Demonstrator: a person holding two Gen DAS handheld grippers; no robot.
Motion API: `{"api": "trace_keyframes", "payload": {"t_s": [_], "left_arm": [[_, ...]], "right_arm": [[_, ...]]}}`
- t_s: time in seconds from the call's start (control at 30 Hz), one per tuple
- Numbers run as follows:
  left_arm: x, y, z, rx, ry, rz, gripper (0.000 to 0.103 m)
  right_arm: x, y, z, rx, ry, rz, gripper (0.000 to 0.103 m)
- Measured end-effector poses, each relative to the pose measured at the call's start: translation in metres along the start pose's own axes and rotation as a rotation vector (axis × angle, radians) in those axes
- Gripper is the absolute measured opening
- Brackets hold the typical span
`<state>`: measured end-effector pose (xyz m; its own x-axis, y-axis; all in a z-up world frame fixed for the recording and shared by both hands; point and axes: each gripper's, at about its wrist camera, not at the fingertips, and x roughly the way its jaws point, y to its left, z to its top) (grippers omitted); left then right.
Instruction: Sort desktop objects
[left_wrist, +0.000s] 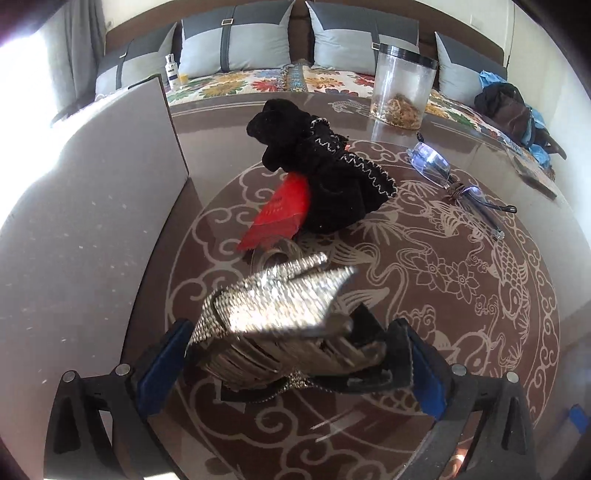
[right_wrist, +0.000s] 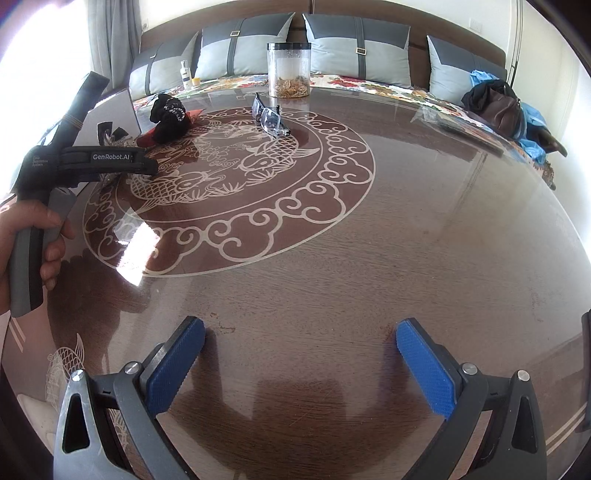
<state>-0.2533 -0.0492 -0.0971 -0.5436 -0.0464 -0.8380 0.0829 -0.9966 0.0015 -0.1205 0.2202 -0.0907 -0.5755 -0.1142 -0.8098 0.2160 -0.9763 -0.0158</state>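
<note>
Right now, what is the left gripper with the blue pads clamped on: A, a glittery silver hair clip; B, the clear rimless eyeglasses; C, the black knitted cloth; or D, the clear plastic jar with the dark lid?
A: the left gripper has its blue pads closed against a glittery silver hair clip, while the eyeglasses, black cloth and jar sit untouched farther back on the table.

left gripper (left_wrist: 291, 354): lower centre of its own view, jaws clamped on a load | left hand (right_wrist: 29, 251): left edge of right view, wrapped round handle | right gripper (right_wrist: 299, 365): lower centre, jaws spread wide, nothing between
</note>
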Motion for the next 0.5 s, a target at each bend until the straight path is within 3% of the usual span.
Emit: {"api": "trace_keyframes", "payload": {"t_s": [0.2, 0.23, 0.27, 0.37, 0.5], "left_arm": [[-0.005, -0.005, -0.006, 0.033, -0.004, -0.029, 0.103], [-0.007, -0.007, -0.008, 0.046, -0.015, -0.036, 0.099], [-0.011, -0.01, -0.009, 0.059, -0.039, -0.044, 0.086], [-0.018, -0.019, -0.012, 0.108, -0.079, -0.036, 0.079], [-0.026, -0.03, -0.024, 0.154, -0.087, -0.037, 0.079]], "right_arm": [[0.0, 0.0, 0.0, 0.0, 0.0, 0.0, 0.103], [0.0, 0.0, 0.0, 0.0, 0.0, 0.0, 0.103], [0.0, 0.0, 0.0, 0.0, 0.0, 0.0, 0.103], [0.0, 0.0, 0.0, 0.0, 0.0, 0.0, 0.103], [0.0, 0.0, 0.0, 0.0, 0.0, 0.0, 0.103]]}}
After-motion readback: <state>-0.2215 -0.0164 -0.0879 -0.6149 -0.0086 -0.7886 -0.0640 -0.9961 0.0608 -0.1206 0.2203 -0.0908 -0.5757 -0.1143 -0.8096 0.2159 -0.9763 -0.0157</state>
